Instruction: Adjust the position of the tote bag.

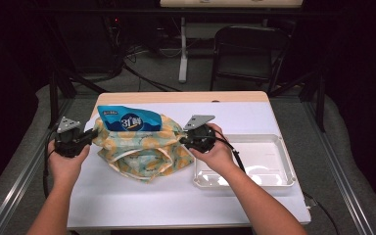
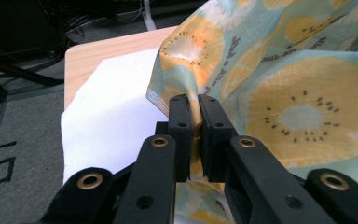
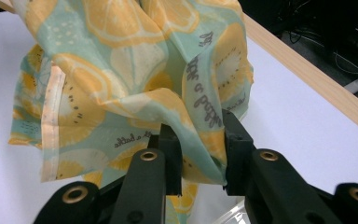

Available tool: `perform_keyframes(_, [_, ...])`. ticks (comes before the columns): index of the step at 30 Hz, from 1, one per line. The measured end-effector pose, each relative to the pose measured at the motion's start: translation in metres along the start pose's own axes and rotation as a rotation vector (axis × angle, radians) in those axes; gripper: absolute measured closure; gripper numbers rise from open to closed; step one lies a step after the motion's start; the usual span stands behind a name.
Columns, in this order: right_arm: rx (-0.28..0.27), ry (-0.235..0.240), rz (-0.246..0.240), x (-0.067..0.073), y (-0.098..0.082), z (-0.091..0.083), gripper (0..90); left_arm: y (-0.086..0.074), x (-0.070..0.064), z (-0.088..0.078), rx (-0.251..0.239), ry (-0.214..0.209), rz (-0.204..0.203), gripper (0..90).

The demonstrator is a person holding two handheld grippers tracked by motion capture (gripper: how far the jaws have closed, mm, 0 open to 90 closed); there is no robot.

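A fabric bag (image 1: 142,152) printed with orange and kiwi slices on pale green lies on the white-covered table. A blue snack packet (image 1: 129,120) sticks out of its top. My left gripper (image 1: 94,136) holds the bag's left edge. In the left gripper view its jaws (image 2: 199,112) stand nearly together, with a fold of the bag (image 2: 303,107) pinched between the pads. My right gripper (image 1: 182,139) is at the bag's right edge. In the right gripper view its jaws (image 3: 198,140) stand apart, and a loose fold of the bag (image 3: 135,79) hangs between them, not squeezed.
A clear plastic tray (image 1: 279,142) sits on the table right of the bag, just beyond my right hand. The table's wooden far edge (image 1: 186,97) runs behind the bag. A folding chair (image 1: 247,49) and stand legs are on the floor past the table.
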State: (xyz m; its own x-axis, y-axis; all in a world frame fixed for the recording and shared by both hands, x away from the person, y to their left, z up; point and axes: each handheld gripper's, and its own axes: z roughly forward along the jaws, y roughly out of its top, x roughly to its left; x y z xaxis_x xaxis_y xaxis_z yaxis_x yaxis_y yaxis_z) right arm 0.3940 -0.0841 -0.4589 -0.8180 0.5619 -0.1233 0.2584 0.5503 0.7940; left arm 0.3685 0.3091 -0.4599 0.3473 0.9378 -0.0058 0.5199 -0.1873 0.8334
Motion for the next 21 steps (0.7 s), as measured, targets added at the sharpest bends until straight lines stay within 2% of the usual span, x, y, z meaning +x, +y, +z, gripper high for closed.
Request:
perform_keyframes(7, [0.020,0.012,-0.014,0.005,-0.004,0.001,75.0,-0.007,0.003,-0.001,0.006,0.002,-0.007,85.3])
perform_keyframes(15, [0.039,0.022,-0.036,0.015,-0.010,0.005,74.8,-0.022,0.007,0.000,0.001,-0.002,-0.049,85.3])
perform_keyframes(21, [0.036,0.029,-0.027,0.017,-0.013,0.007,74.7,-0.030,0.009,0.000,-0.009,-0.013,-0.064,85.3])
